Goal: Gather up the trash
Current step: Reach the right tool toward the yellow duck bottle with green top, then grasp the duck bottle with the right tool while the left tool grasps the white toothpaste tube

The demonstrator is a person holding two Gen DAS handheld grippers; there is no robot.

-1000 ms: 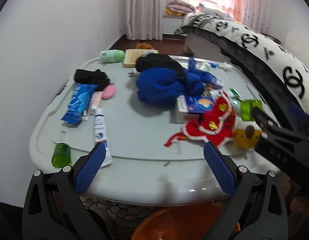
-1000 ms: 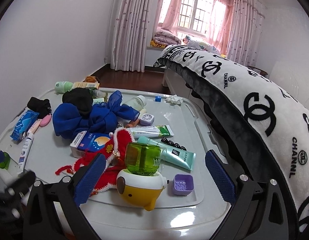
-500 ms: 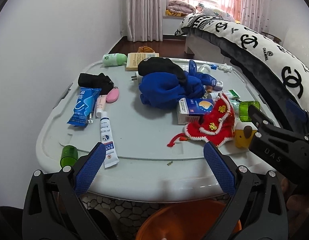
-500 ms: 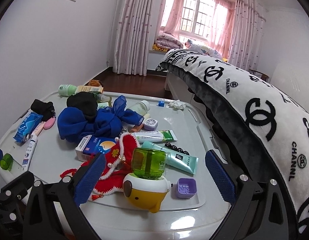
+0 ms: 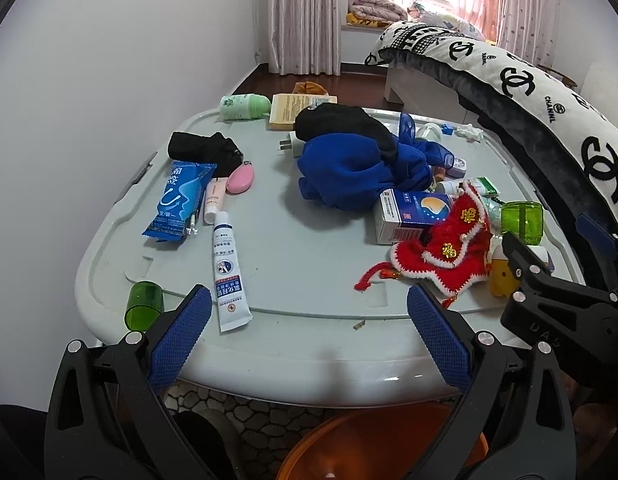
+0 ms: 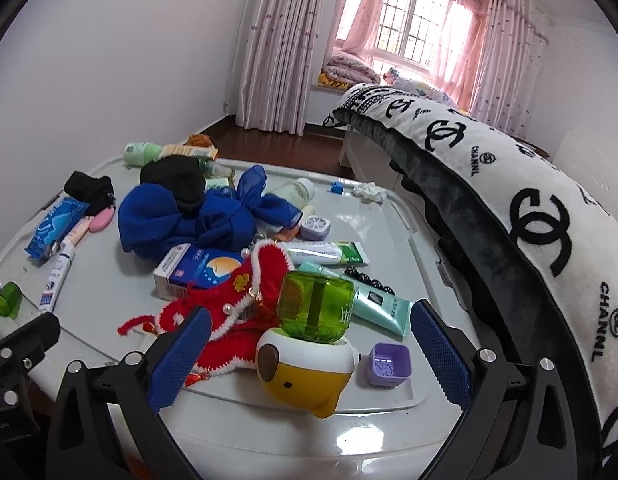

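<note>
A grey plastic table (image 5: 301, 248) is littered with items. Near its front left lie a white tube (image 5: 228, 268), a green cap (image 5: 143, 306) and a blue packet (image 5: 181, 200). A crumpled white tissue (image 6: 367, 192) sits at the far edge, and a tiny scrap (image 5: 359, 325) at the front rim. My left gripper (image 5: 307, 304) hangs open before the front edge, holding nothing. My right gripper (image 6: 311, 312) is open too, just short of a yellow dog-shaped holder (image 6: 309, 372) with a green jar (image 6: 315, 308). An orange bin (image 5: 373, 444) stands below the table front.
A blue cloth (image 5: 349, 172), black cloth (image 5: 205, 150), medicine box (image 5: 409, 214) and red knitted hat (image 5: 449, 256) crowd the middle. A teal tube (image 6: 381, 304) and purple cup (image 6: 389, 364) lie at the right. A bed (image 6: 509, 184) runs along the right side, a wall on the left.
Both grippers have drawn back and risen a little, so the table sits farther off and more of the orange bin shows. Both stay open. Nothing on the table moved.
</note>
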